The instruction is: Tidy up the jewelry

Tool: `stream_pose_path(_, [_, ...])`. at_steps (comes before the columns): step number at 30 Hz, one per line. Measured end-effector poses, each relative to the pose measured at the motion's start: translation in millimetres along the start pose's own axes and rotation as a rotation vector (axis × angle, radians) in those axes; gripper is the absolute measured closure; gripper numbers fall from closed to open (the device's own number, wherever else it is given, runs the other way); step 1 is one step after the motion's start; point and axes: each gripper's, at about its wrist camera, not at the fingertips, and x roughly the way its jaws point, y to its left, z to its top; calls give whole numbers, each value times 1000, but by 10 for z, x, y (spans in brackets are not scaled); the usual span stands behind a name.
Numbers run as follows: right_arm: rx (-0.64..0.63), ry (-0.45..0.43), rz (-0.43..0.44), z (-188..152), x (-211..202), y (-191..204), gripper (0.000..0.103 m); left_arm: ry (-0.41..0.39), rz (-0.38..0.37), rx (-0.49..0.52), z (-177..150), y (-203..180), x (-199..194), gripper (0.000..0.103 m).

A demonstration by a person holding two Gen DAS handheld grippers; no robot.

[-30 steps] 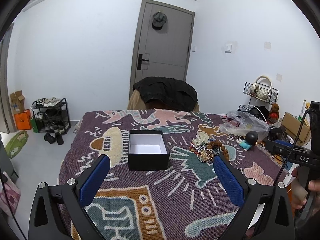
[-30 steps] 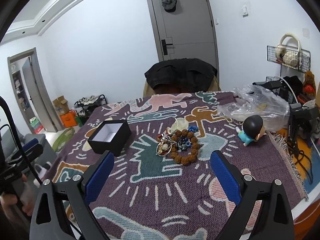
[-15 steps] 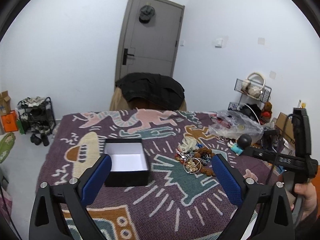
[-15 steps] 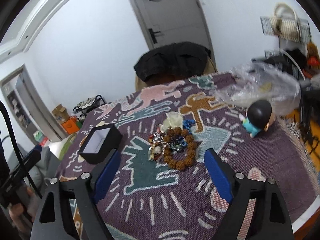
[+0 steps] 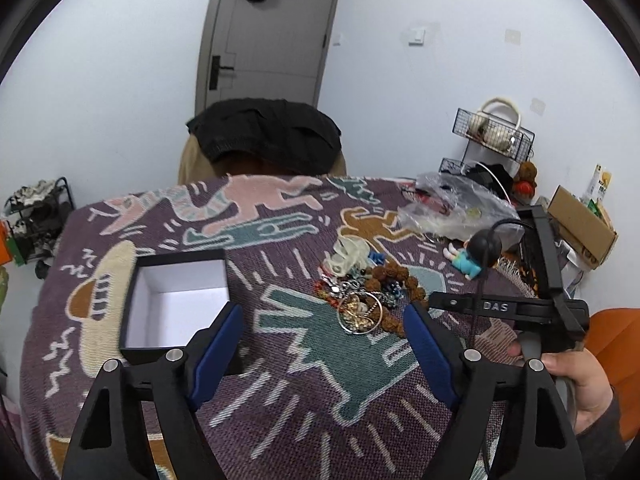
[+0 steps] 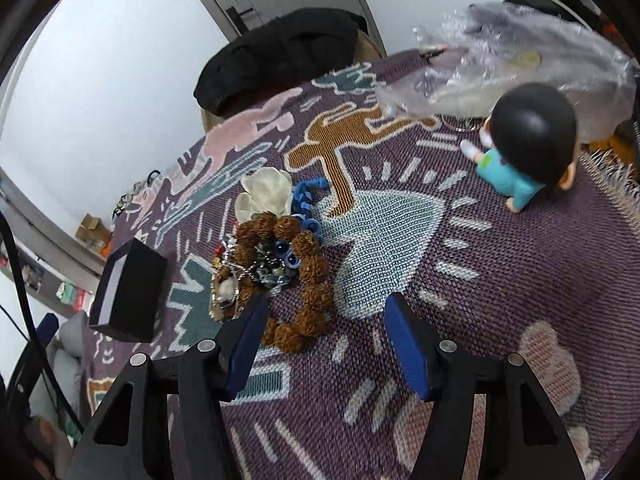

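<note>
A purple woven blanket with cartoon shapes in pink, teal, orange and cream covered the table. Behind it stood a chair with a black jacket hung over its back, and past that a grey door in a white wall. A wire rack stood in the right corner, and a cardboard box sat near it. A crinkly clear plastic bag and a little doll in a blue top lay at the far right of the blanket.

The jewelry pile sat near the middle of the blanket. A ring of big brown beads curled around shiny small bits, with a blue chain and a pale see-through piece at its far end. The pile ran long from near to far. An open black box with a white inside stood well to its left, open side up.

The left gripper had its jaws apart and had just been closing, with nothing between them. The right gripper was the same, apart and just closing, right beside the brown beads but not touching them. A hand held the right gripper's handle.
</note>
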Motion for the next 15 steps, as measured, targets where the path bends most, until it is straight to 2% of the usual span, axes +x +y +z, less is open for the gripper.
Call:
stream_pose_path(4, [0, 31, -20, 61, 171, 19, 41, 52, -34, -7, 24, -44, 201, 28])
stream_pose_path(5, [-3, 41, -21, 69, 218, 21, 47, 61, -40, -5, 33, -62, 244, 29])
stream_pose_path(6, [-3, 51, -19, 74, 253, 17, 64, 73, -48, -1, 44, -85, 301, 30])
stream_pose_path(8, [-3, 61, -11, 82, 293, 4, 82, 102, -62, 2, 62, -125, 417, 34])
stream_pose_path(15, [37, 12, 65, 23, 93, -131, 82, 226, -85, -46, 116, -158, 923, 51])
